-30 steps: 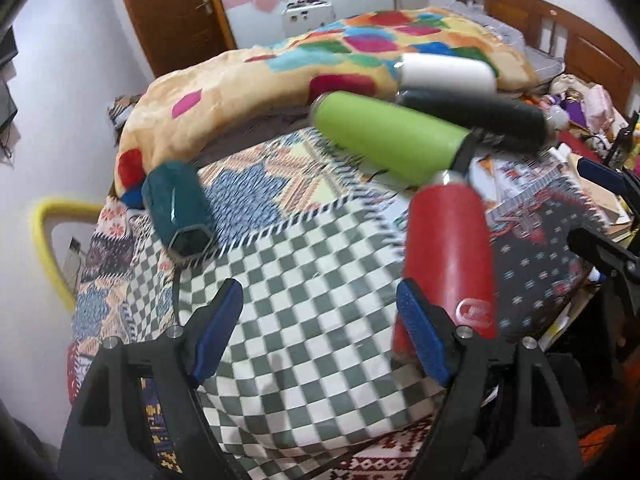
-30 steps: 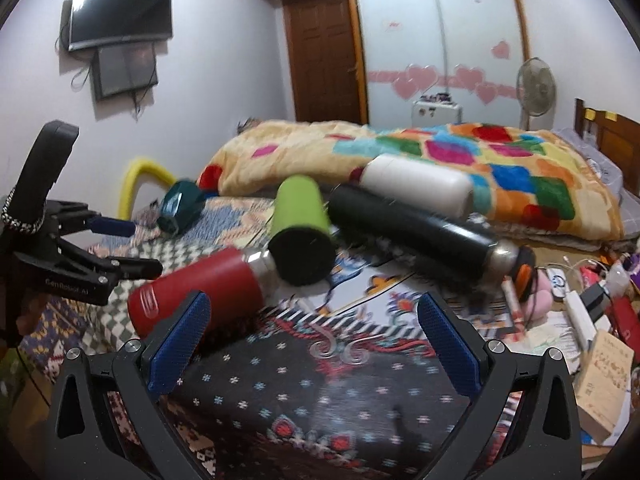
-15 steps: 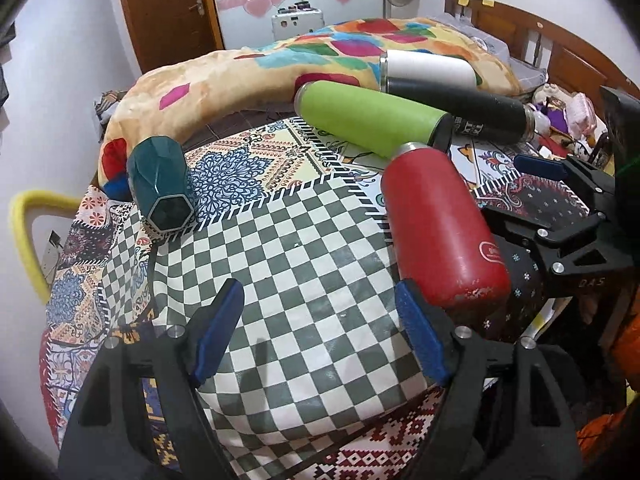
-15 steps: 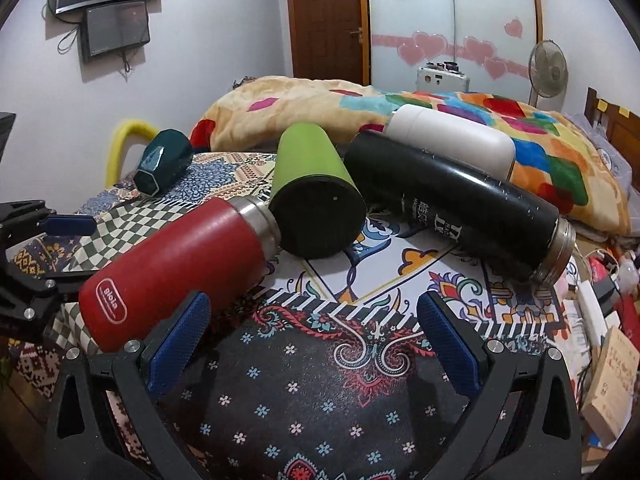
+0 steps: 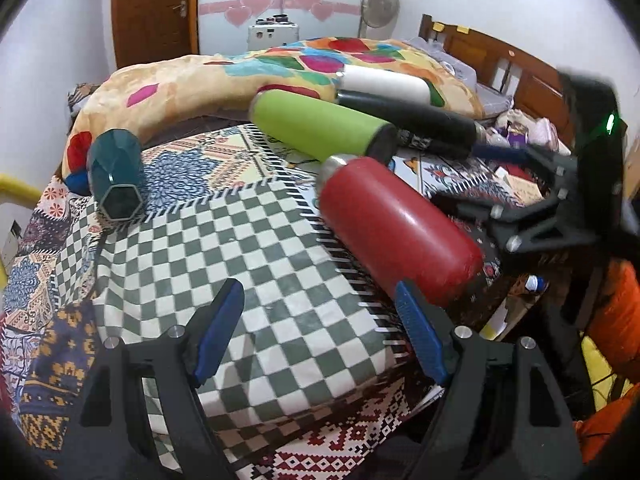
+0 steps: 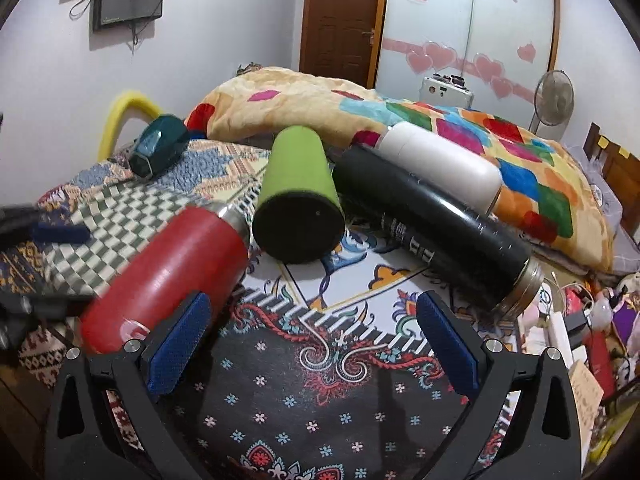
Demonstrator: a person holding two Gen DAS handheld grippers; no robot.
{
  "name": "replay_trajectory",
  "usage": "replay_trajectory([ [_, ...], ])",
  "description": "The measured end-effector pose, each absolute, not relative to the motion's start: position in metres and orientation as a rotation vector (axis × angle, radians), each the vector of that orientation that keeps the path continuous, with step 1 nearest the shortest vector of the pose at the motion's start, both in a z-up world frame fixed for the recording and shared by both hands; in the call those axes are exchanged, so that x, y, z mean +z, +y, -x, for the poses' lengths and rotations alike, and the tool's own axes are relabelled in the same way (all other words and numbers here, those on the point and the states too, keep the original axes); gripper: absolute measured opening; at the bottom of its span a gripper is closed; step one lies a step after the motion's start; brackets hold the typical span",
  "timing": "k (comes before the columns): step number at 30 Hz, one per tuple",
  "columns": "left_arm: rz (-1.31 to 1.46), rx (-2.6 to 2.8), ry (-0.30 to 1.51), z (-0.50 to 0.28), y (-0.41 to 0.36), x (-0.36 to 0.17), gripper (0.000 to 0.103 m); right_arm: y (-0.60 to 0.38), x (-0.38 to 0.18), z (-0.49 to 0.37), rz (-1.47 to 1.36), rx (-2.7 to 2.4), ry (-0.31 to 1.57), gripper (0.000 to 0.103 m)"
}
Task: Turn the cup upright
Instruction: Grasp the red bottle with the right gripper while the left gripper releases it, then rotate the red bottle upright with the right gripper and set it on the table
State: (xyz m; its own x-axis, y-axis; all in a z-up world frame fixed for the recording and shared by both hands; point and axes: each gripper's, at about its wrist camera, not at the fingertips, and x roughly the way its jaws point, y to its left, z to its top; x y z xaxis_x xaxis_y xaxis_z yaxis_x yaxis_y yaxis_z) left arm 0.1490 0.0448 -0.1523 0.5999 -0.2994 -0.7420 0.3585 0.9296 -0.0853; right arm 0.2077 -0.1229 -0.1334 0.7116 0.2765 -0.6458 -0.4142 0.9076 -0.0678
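Note:
Several cups lie on their sides on a patterned cloth: a red flask (image 5: 396, 226) (image 6: 168, 272), a green tumbler (image 5: 320, 126) (image 6: 298, 196), a black flask (image 5: 416, 124) (image 6: 432, 220), a white flask (image 5: 384, 84) (image 6: 440, 164) and a dark teal faceted cup (image 5: 116, 172) (image 6: 160, 144). My left gripper (image 5: 320, 332) is open and empty over the checkered cloth, its right finger just below the red flask's base. My right gripper (image 6: 312, 340) is open and empty, its left finger beside the red flask; it also shows in the left wrist view (image 5: 492, 184).
A folded colourful blanket (image 5: 208, 76) (image 6: 360, 108) lies behind the cups. Clutter of small items (image 6: 568, 320) sits at the right edge. A yellow curved bar (image 6: 120, 116) stands at the left. A wooden headboard (image 5: 500, 64) is at the back right.
Both grippers have moved closer to the red flask and stayed open. The right gripper has come nearer in the left wrist view. The cups have not moved.

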Motion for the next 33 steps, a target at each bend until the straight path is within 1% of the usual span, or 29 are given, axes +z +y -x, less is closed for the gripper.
replay_trajectory([
  [3, -0.09, -0.39, 0.847, -0.149, 0.038, -0.155, 0.078, -0.115, -0.122, -0.209, 0.184, 0.461, 0.689, 0.102],
  [7, -0.118, -0.343, 0.828, -0.147, 0.039, -0.156, 0.078, -0.09, -0.127, -0.223, 0.192, 0.567, 0.779, 0.101],
  [8, -0.117, -0.327, 0.822, -0.146, 0.042, -0.156, 0.078, -0.085, -0.13, -0.227, 0.209, 0.577, 0.801, 0.095],
  [10, -0.112, -0.284, 0.804, -0.144, 0.049, -0.155, 0.078, -0.072, -0.139, -0.238, 0.229, 0.609, 0.87, 0.087],
  [11, -0.107, -0.265, 0.795, -0.142, 0.053, -0.154, 0.078, -0.068, -0.142, -0.244, 0.221, 0.625, 0.912, 0.085],
  [13, -0.107, -0.231, 0.775, -0.139, 0.06, -0.153, 0.078, -0.062, -0.148, -0.25, 0.211, 0.645, 0.969, 0.082],
  [17, -0.098, -0.195, 0.738, -0.133, 0.073, -0.149, 0.078, -0.047, -0.162, -0.255, 0.253, 0.678, 1.071, 0.082],
  [20, -0.077, -0.189, 0.72, -0.13, 0.08, -0.146, 0.078, -0.036, -0.168, -0.256, 0.289, 0.681, 1.121, 0.076],
  [21, -0.071, -0.187, 0.716, -0.129, 0.081, -0.146, 0.078, -0.033, -0.168, -0.257, 0.291, 0.684, 1.128, 0.074],
  [23, -0.064, -0.181, 0.71, -0.129, 0.083, -0.145, 0.078, -0.034, -0.166, -0.259, 0.275, 0.706, 1.136, 0.065],
  [25, -0.059, -0.176, 0.705, -0.128, 0.084, -0.145, 0.078, -0.035, -0.164, -0.26, 0.25, 0.722, 1.134, 0.059],
  [33, -0.06, -0.157, 0.683, -0.126, 0.083, -0.141, 0.078, -0.051, -0.139, -0.242, 0.228, 0.741, 1.003, 0.059],
])
